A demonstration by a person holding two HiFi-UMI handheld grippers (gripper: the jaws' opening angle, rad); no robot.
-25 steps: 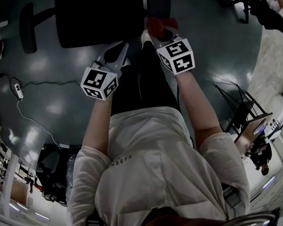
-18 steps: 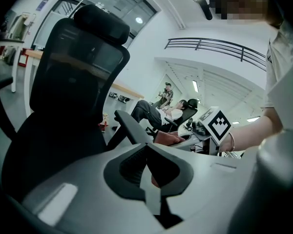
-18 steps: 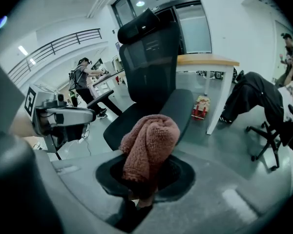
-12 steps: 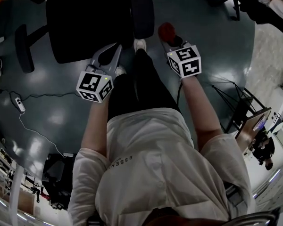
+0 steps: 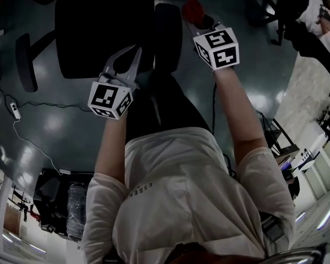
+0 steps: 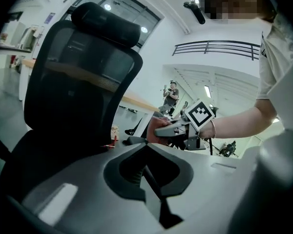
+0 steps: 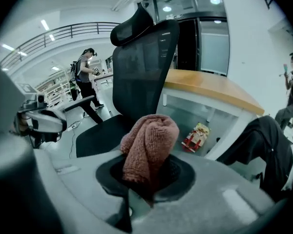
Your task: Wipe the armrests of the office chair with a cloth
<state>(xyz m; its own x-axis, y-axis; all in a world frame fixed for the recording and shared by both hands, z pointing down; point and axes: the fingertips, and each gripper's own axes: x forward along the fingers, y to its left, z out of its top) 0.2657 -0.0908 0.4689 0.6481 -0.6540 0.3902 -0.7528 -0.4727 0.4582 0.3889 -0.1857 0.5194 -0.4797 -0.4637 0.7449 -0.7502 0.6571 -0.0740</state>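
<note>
The black office chair point(image 5: 102, 32) stands in front of me, with its left armrest point(image 5: 27, 62) and right armrest point(image 5: 168, 34) showing as dark pads. My right gripper point(image 5: 201, 21) is shut on a bunched red cloth point(image 5: 192, 9), held just right of the right armrest's far end. The right gripper view has the cloth point(image 7: 149, 145) sticking up from that gripper point(image 7: 146, 179), the mesh chair back point(image 7: 144, 57) behind it. My left gripper point(image 5: 133, 53) hovers over the seat's near edge, shut and empty. The left gripper view looks past that gripper point(image 6: 146, 167) to the right gripper point(image 6: 180, 128) by the armrest point(image 6: 134, 140).
A power strip with its cable point(image 5: 14, 110) lies on the floor at left. A dark bag point(image 5: 60, 202) sits at lower left, a folding stand point(image 5: 275, 136) at right. A wooden-topped desk point(image 7: 210, 89), a small toy point(image 7: 195, 135) and a dark jacket point(image 7: 263, 145) lie beyond the chair.
My right gripper has carried the cloth forward, along the right side of the right armrest. The chair has come nearer in view. The left gripper has stayed shut over the seat edge.
</note>
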